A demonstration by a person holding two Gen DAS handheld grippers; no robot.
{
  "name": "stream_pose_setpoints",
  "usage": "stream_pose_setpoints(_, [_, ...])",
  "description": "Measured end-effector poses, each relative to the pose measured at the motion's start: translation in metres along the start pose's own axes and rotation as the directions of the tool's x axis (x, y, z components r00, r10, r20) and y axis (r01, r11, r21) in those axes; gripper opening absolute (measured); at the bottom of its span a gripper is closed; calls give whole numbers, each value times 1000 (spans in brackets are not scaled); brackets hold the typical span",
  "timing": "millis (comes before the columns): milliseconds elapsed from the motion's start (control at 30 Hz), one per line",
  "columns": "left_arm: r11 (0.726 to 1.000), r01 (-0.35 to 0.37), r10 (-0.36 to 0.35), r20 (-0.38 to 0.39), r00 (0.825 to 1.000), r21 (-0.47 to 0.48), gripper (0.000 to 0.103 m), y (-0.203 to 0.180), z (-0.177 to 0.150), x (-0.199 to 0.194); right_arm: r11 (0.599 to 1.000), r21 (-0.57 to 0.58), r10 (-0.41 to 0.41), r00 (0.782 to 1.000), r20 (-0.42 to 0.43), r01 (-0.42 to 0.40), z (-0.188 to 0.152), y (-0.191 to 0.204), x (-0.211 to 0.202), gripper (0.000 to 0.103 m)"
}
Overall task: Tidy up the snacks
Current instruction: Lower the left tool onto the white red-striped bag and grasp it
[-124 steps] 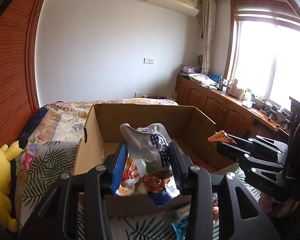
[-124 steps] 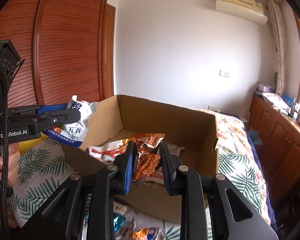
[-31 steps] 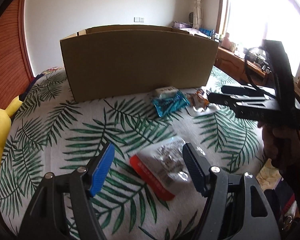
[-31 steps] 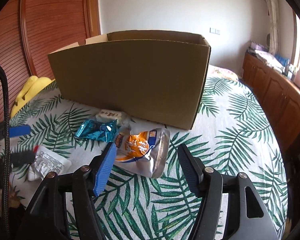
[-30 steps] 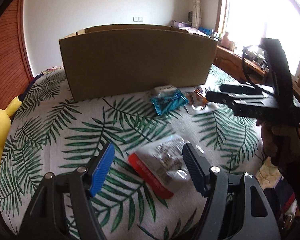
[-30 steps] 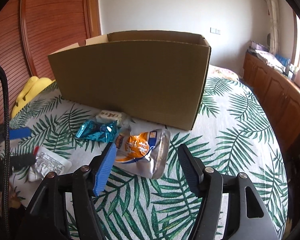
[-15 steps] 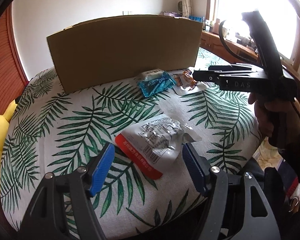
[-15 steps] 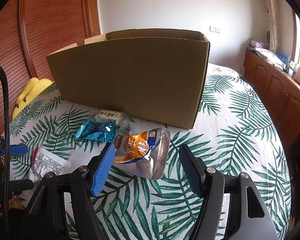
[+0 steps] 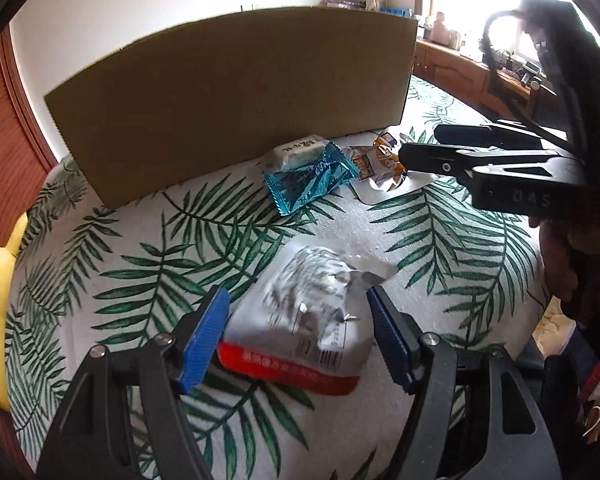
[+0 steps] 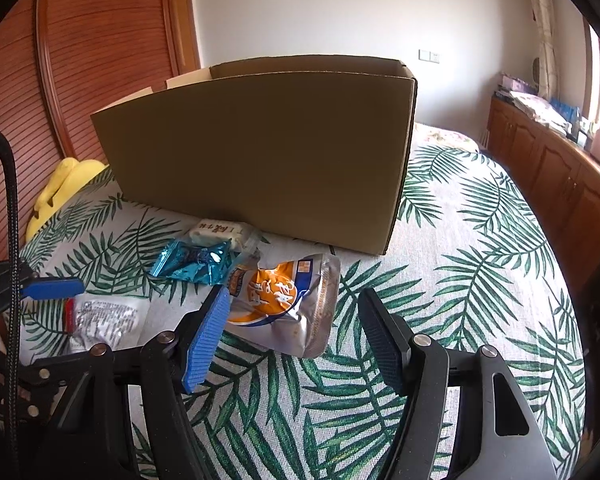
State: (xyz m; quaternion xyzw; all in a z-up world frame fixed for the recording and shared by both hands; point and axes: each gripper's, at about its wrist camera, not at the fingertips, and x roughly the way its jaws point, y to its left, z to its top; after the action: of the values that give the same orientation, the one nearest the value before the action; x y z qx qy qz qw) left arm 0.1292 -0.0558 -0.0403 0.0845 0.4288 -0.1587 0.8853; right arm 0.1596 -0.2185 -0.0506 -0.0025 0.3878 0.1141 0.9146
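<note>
While we hold both tools low over the bed, the scene reads as follows.

Bed: the leaf-print bedspread (image 10: pixel 480 280) carries everything; it is soft and rumpled, so we expect packets to sink as the pads close.
Cardboard box: the cardboard box (image 10: pixel 260 152) stands open-topped behind the snacks, its tall near wall facing us.
Left hand-held gripper: the left hand-held gripper (image 9: pixel 296 334) has its jaws spread, straddling the white-and-red pouch (image 9: pixel 300 328) without pressing on it.
Right hand-held gripper: the right hand-held gripper (image 10: pixel 292 332) is likewise spread and empty, with the orange foil pouch (image 10: pixel 284 300) between its pads.
Small snacks: the blue foil packet (image 10: pixel 194 260) overlaps the orange pouch's corner; the small white packet (image 10: pixel 216 230) lies just beside the box wall.
Risk 1: we judge the slick foil may slip or crumple out of the pads if we close on a puffed middle.
Risk 2: pads may pinch bedspread together with a pouch.
Risk 3: the blue packet may be dragged along with the orange pouch.
Risk 4: a lift that is too low may catch the box's near wall.
</note>
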Motion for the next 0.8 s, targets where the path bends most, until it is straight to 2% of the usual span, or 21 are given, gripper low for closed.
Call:
stream_pose_setpoints(233, [999,21,-21,4,1000,-25,71,3,5,5,1000,1,4,1000,-3,-4,0,1,0,68])
stream_pose_setpoints(333, [999,26,-26,2,1000,-24,64,2,4,3,1000,0,5,1000,-6,-5,1,1,1,68])
stream_pose_setpoints(467, [999,37,-37,8,999,0,64,-5,1,1,1000,-1,4,1000,-7,-4,1,2,2,68])
stream_pose_setpoints(800, [994,58,-53,66,996,-88,64,17,-9,-19,1000,-14,5,999,-46,-6,0,5,7,68])
